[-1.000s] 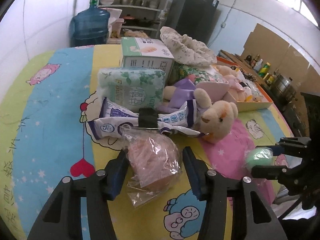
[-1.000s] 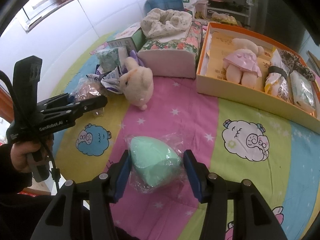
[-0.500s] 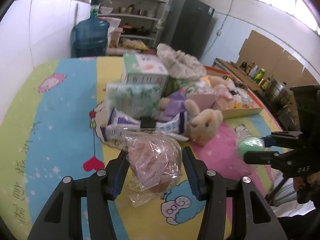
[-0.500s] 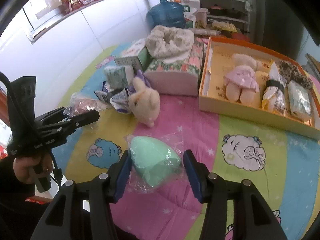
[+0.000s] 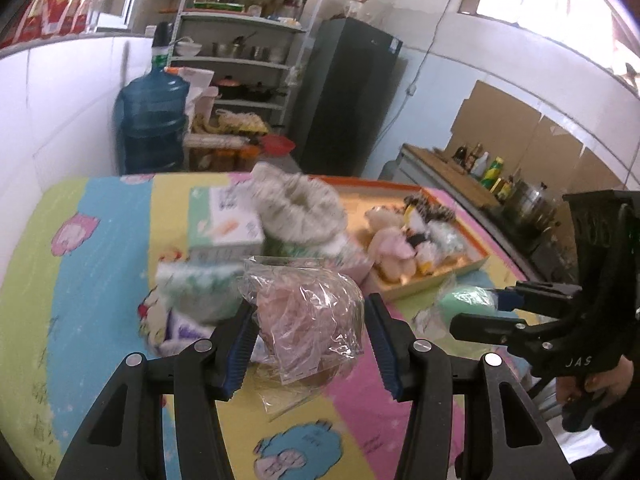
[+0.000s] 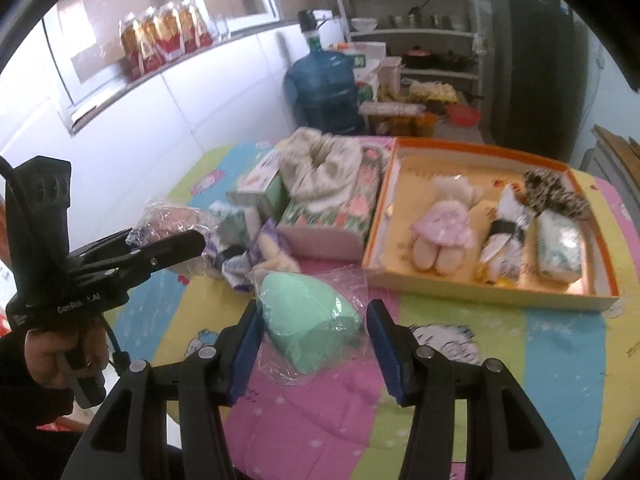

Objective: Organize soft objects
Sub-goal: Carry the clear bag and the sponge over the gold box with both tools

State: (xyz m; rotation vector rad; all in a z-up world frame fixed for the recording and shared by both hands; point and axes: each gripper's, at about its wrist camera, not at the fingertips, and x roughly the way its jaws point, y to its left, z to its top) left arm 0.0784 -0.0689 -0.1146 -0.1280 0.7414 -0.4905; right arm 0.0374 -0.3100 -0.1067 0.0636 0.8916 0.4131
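Observation:
My left gripper (image 5: 308,340) is shut on a pink soft object in a clear crinkled bag (image 5: 308,316) and holds it above the colourful table cover. My right gripper (image 6: 310,338) is shut on a mint-green soft object in a clear bag (image 6: 310,328), also lifted off the table. Each gripper shows in the other's view: the right one (image 5: 500,308) with its green bag (image 5: 464,304), the left one (image 6: 176,240) with its pink bag (image 6: 172,220). An orange tray (image 6: 480,300) holds a pink-dressed plush (image 6: 440,224) and several packets.
A floral tissue box (image 6: 332,216) with a cream fabric piece (image 6: 320,160) on it stands left of the tray. A beige plush (image 6: 276,256), a green-white box (image 5: 224,224) and tissue packs (image 5: 192,288) lie in a blurred cluster. A water jug (image 5: 152,128) and shelves (image 5: 240,40) stand behind.
Both grippers have risen with their bagged objects still held, and both views have tilted up, showing more of the room. The table items now sit lower and farther off.

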